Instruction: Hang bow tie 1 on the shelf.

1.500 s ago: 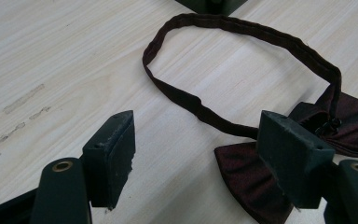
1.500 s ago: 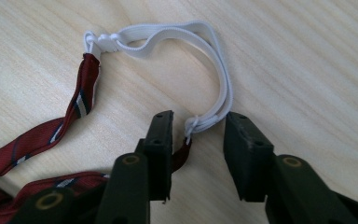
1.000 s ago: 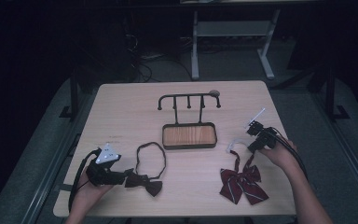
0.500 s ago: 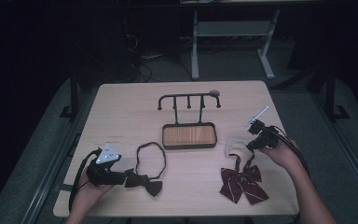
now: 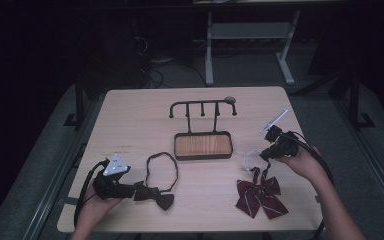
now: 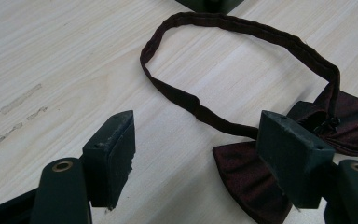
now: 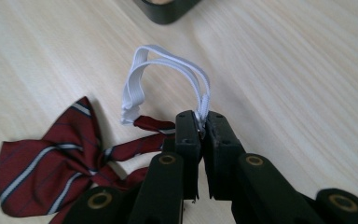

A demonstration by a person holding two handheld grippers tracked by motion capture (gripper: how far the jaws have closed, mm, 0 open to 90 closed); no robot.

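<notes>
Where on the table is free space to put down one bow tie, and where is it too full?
Bare wood lies along the table left of the hook stand, in the right far corner, and between the dark bow tie and the striped bow tie. It is crowded near the left gripper and the right gripper, whose fingers pinch the white elastic band.

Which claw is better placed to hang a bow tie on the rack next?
Probably the right claw: it is shut on the white elastic loop of the striped bow tie. The left claw is open beside the dark bow tie, holding nothing.
</notes>
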